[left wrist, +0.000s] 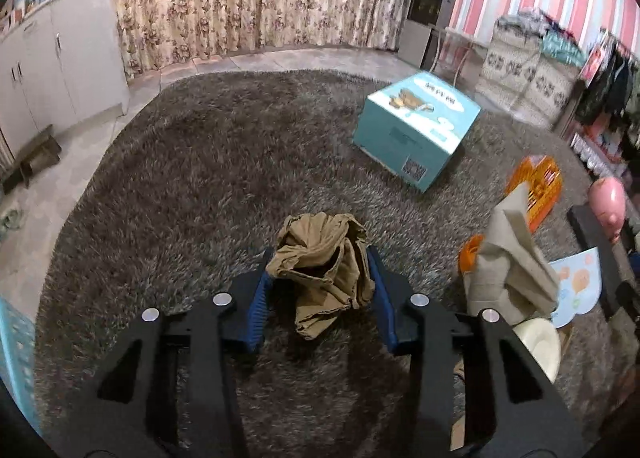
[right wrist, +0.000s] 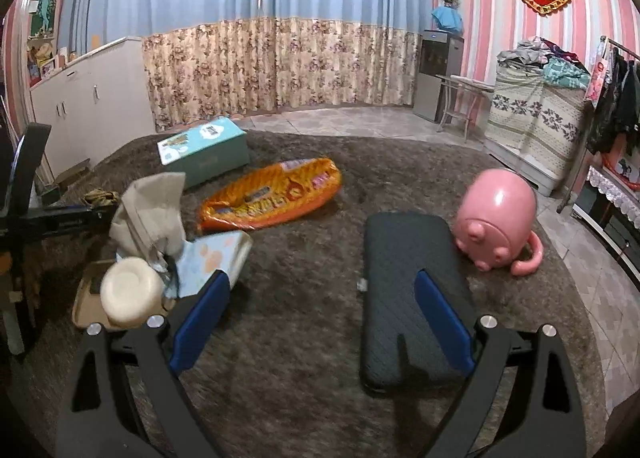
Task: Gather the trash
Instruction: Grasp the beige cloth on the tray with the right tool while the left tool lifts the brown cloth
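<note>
A crumpled brown paper wad (left wrist: 324, 270) sits between the blue pads of my left gripper (left wrist: 320, 270), which is shut on it above the shaggy grey carpet (left wrist: 200, 178). My right gripper (right wrist: 324, 290) is open and empty over the carpet (right wrist: 300, 258), its right finger above a black flat pad (right wrist: 404, 258). A pile of trash lies to the left in the right wrist view: grey crumpled paper (right wrist: 148, 210), a white round lid (right wrist: 130, 296), a light blue printed pack (right wrist: 212, 258) and an orange snack bag (right wrist: 272, 194). The grey paper also shows in the left wrist view (left wrist: 512, 258).
A teal cardboard box (left wrist: 416, 126) stands on the carpet, also in the right wrist view (right wrist: 204, 150). A pink piggy-shaped toy (right wrist: 496, 218) lies to the right. White cabinets (left wrist: 60, 58), floral curtains (left wrist: 256, 6), a covered cabinet (right wrist: 536, 118) and a clothes rack (right wrist: 616, 98) line the walls.
</note>
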